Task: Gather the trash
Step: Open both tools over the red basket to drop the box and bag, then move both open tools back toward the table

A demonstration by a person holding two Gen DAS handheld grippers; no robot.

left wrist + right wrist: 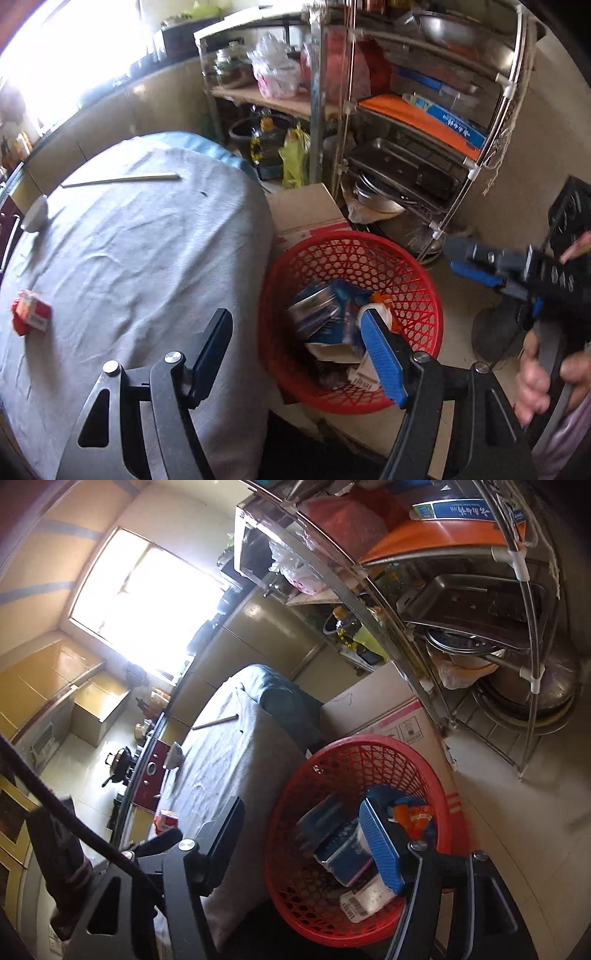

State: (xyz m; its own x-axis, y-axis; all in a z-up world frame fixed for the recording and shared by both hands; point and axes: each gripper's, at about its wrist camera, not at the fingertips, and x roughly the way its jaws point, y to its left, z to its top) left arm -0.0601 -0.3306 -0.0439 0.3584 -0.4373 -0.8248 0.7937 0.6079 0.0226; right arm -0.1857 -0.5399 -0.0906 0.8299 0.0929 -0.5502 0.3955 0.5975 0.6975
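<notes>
A red mesh basket (417,295) stands on the floor beside the cloth-covered table (140,258) and holds several pieces of trash, among them a blue packet (317,310) and a white bottle. The basket also shows in the right wrist view (332,771). My left gripper (299,350) is open and empty above the table edge and the basket. My right gripper (303,838) is open and empty over the basket; it also shows at the right of the left wrist view (476,262). A red crumpled wrapper (31,312) lies on the table at the left, also seen in the right wrist view (166,819).
A pair of chopsticks (122,180) and a white bowl (35,216) lie on the table's far side. A cardboard box (306,210) stands behind the basket. A metal rack (424,129) with trays, pans and bags stands at the back right. A stove counter (147,768) runs along the left.
</notes>
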